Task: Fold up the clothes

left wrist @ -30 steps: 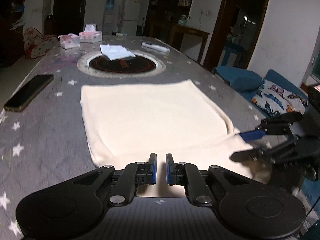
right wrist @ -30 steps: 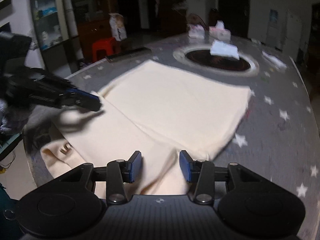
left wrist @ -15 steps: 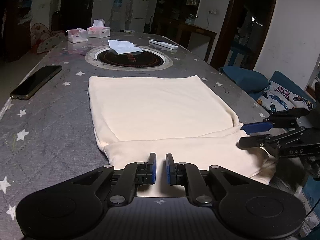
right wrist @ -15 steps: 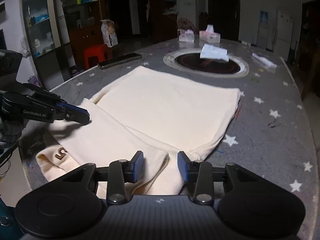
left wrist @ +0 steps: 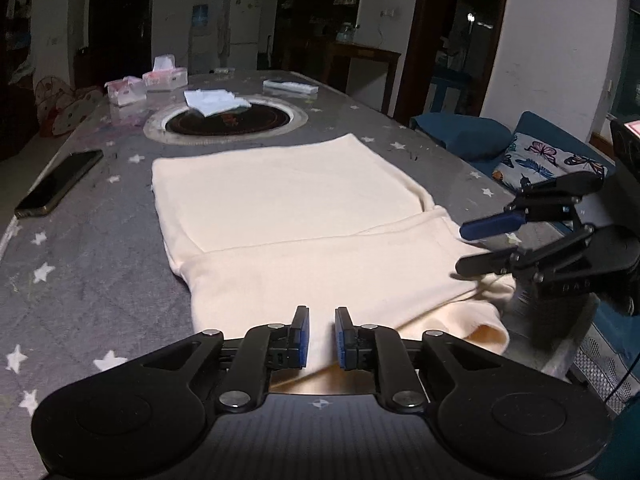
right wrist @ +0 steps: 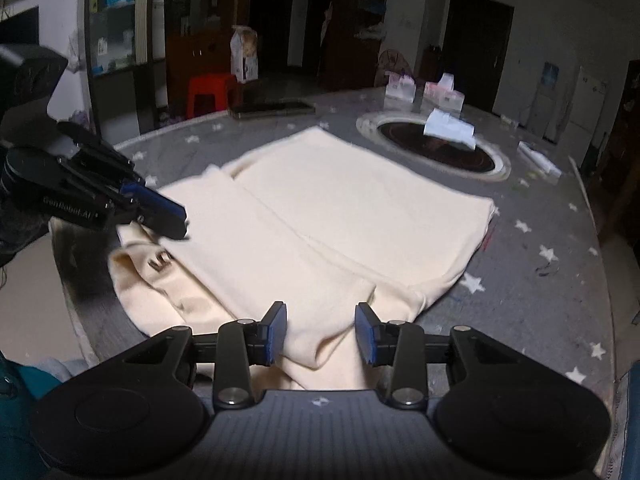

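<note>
A soft cream shirt [left wrist: 288, 216] lies flat on the grey table with white stars. Its near part is folded over the rest. One bumpy end with a small mark hangs at the table's edge.

Two hand-held grippers, both matte black plastic. Left gripper [left wrist: 319, 336]: broad ribbed housing with a small white pinwheel mark at its centre, two round caps on rounded shoulders, angular linkage arms pinned with silver screws, blue ridged pads [left wrist: 303, 334] on the fingers. Right gripper [right wrist: 321, 334]: same build, same ribbed housing and white mark, silver screw heads on the linkages, blue pads [right wrist: 277, 332]. Seen from the side in the other camera, slim black bars tipped with blue, white "GenRobot.AI" lettering along the left one's flank. Dark fuzzy sleeve or glove [right wrist: 18, 226] behind it, too dim to tell apart
</note>
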`<state>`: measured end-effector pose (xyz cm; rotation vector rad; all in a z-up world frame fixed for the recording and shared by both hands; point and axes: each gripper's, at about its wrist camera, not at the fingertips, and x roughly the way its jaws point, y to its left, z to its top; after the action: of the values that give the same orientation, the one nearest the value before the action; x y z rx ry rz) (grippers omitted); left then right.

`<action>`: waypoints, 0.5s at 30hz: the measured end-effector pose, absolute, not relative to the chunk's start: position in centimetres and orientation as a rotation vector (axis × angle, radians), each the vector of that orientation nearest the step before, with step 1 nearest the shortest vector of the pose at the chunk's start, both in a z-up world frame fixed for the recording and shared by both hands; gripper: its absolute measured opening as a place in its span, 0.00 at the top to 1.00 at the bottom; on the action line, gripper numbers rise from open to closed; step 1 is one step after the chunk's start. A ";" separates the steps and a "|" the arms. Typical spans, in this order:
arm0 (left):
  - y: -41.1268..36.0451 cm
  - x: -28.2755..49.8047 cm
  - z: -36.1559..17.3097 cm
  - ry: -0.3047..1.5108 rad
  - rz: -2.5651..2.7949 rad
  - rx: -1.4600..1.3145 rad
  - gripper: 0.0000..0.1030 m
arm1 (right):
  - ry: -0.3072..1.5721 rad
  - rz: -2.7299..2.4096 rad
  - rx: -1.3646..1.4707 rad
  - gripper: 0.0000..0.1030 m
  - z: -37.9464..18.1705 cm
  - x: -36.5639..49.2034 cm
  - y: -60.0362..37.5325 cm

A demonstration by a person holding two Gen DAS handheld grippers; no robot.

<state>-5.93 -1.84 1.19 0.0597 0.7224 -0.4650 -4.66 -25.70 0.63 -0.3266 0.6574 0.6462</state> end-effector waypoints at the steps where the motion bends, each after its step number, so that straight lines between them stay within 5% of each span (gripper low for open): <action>1: -1.7 -6.2 1.4 0.716 -0.466 0.064 0.84 | 0.651 0.650 -0.326 0.64 0.9 -4.9 -25.8; 12: -1.2 -10.3 2.0 0.704 -0.495 0.197 0.76 | 0.621 0.616 -0.351 0.65 1.1 -6.4 -26.2; 15: -1.4 -11.0 1.7 0.709 -0.512 0.218 0.76 | 0.607 0.631 -0.319 0.77 1.8 -7.0 -26.4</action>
<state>-11.04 -1.37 1.71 0.2175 0.7091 -0.5120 -6.96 -26.42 1.77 -0.3186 0.6072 0.6305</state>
